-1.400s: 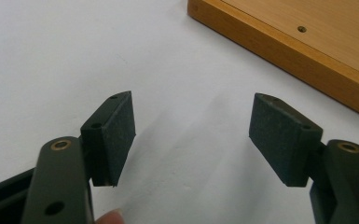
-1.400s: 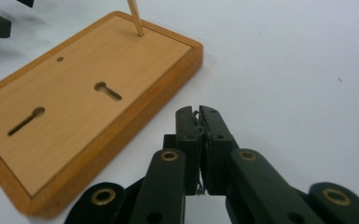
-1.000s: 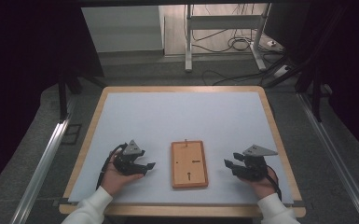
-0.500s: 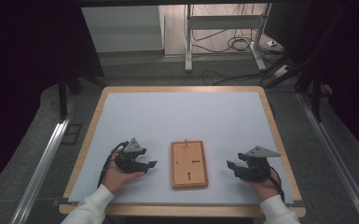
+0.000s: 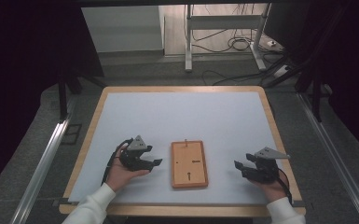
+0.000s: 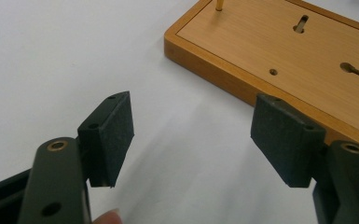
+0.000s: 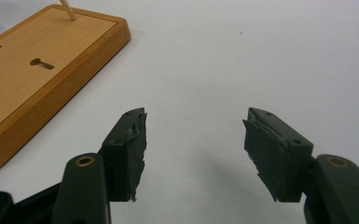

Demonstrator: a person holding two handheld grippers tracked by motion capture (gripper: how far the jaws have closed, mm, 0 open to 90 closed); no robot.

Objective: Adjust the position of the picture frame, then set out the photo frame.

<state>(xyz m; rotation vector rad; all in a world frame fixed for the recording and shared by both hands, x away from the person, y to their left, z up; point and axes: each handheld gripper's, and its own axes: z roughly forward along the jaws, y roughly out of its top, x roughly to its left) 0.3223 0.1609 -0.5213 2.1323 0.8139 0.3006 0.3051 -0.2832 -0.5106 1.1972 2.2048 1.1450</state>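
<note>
A slotted wooden board (image 5: 189,164) with a small upright peg (image 5: 185,140) lies on the white worktop (image 5: 182,116) between left tongs (image 5: 153,163) and right tongs (image 5: 239,168), both open and empty, the right having just been opening.

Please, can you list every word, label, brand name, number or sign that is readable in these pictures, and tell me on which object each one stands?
There is no readable text in any view.
Wooden board: only plain wood with slots, small holes and a thin peg, no print.
Left gripper and right gripper: plain dark parts, no marking.
White table surface: blank.
</note>
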